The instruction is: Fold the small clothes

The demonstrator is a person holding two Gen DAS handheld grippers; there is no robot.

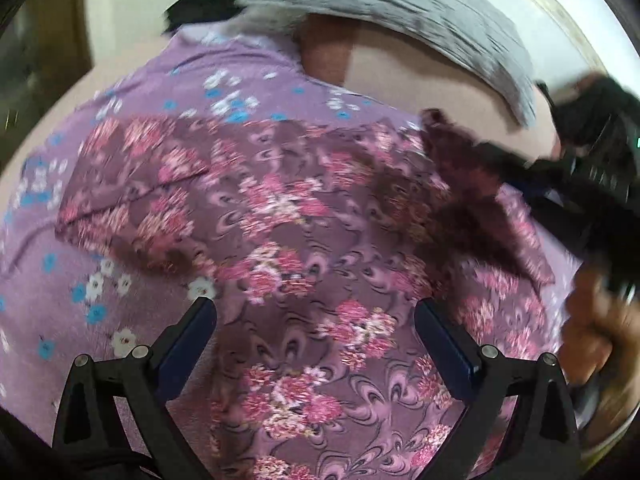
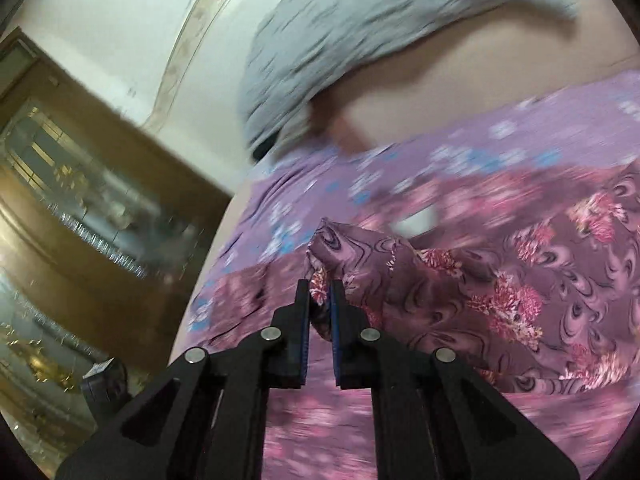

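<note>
1. Right gripper: jaws clenched on a corner of the dark floral cloth, a pinch of fabric sandwiched betw. the blue pads. The corner is lifted off the surface and peaks up just beyond the fingertips.
2. Left gripper: released, jaws wide apart, nothing betw. them. It hovers over the dark floral cloth, pointing steeply down at it.
3. In the left wrist view the right gripper comes in from the right edge, black and blurred, w/ the raised cloth corner hanging from its tip. A hand shows at the right edge below it.
4. The dark floral cloth (maroon-purple, pink flower clusters, swirl print) lies spread out, its right side pulled up toward the right gripper.
5. Under it: a lighter lilac cloth w/ white and blue flowers, showing at left and at the far side.
6. Both lie on a pale pinkish surface.
7. Far side: a grey wrinkled cloth, w/ a black item beside its left end.
8. Right wrist view, left side: a brown wooden cabinet w/ glass, blurred.
</note>
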